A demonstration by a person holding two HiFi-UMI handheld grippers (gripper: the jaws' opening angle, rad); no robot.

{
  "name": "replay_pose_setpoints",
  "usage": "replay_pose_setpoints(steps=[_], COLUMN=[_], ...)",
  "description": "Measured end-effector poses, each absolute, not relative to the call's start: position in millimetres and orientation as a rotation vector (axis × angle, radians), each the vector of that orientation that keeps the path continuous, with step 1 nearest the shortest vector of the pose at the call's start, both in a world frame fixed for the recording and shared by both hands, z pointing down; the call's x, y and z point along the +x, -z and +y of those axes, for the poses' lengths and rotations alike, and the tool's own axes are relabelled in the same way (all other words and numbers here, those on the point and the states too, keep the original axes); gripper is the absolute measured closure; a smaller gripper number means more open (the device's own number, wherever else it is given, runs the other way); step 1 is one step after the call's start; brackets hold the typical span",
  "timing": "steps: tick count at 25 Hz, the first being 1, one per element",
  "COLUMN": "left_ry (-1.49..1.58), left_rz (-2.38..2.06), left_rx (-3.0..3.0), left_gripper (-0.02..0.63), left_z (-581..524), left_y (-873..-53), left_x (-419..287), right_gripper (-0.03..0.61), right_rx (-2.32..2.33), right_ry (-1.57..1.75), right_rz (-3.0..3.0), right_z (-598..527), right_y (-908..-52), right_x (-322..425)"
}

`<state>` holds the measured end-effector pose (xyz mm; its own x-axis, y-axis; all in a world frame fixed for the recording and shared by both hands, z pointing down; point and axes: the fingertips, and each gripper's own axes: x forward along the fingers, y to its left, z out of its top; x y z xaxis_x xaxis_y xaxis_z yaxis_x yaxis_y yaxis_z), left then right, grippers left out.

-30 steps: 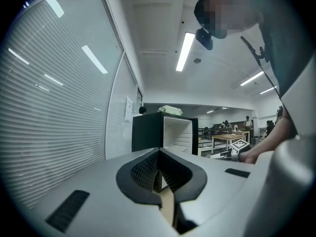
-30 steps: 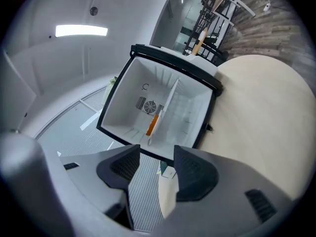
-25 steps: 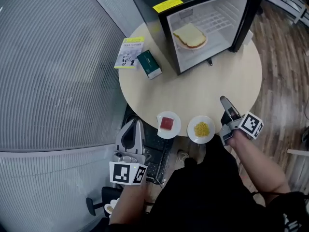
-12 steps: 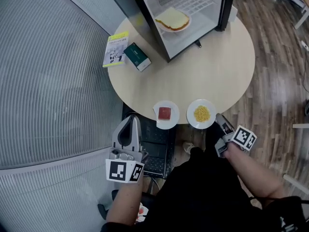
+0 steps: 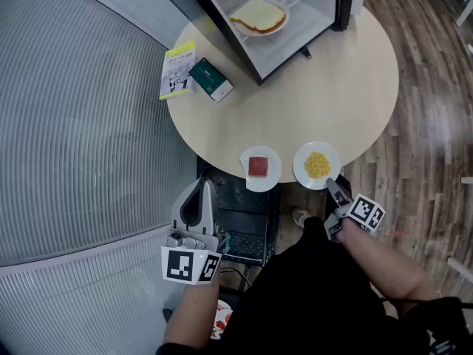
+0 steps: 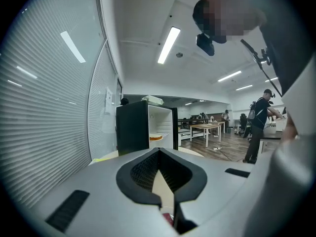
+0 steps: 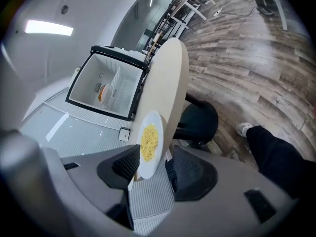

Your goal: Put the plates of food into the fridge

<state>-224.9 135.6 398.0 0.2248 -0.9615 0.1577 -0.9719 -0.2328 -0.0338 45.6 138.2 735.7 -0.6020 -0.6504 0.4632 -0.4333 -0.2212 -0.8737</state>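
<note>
Two white plates sit at the round table's [image 5: 310, 102] near edge: one with red food [image 5: 259, 168], one with yellow food [image 5: 317, 165]. My right gripper [image 5: 331, 186] is just off that edge, open, with the yellow plate's [image 7: 149, 141] near rim between the jaws of the right gripper [image 7: 152, 158]. A gap shows on one side of the rim. The open fridge [image 5: 295, 6] stands at the table's far side with a sandwich plate [image 5: 259, 17] on its shelf. My left gripper [image 5: 200, 186] hangs below the table edge at the left, shut and empty; the left gripper view shows this gripper [image 6: 159, 151] facing the fridge [image 6: 145, 127].
A booklet [image 5: 177, 69] and a dark green box [image 5: 211, 79] lie on the table's left side. A dark wire rack [image 5: 244, 220] and a black chair [image 7: 200, 122] stand under the table. Ribbed wall panels run along the left. People stand far off at desks [image 6: 257, 127].
My right gripper has dropped from beside the yellow plate over the table to the plate's near rim at the table edge. The left gripper has sunk slightly.
</note>
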Motion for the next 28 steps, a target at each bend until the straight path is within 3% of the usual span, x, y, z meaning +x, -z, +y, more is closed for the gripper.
replay_pose_setpoints(steps=[6,7,9,28], left_ry=[-0.262,-0.278,-0.316,-0.244], left_rz=[-1.93,-1.926,-1.914,-1.892], left_rx=[2.38,2.384,2.4,2.474], left_gripper=[0.611,0.611,0.611,0.611], left_z=[136.9,136.7,135.4,95.7], left_y=[-393.6,-394.1,-395.7,-373.8], left_x=[-233.8,-233.5,-231.2,-205.4], right_gripper=[0.368,0.397,0.54,0.563], right_rx=[-1.262,-1.258,-1.246,-1.033], right_ry=[1.947,1.949,1.956,1.847], right_rz=[1.818,1.82,1.824,1.874], right_z=[127.0,125.9,123.6,61.2], right_y=[-748.5,-748.7,-747.6,-667.3], right_x=[34.9,33.6,32.5,42.9])
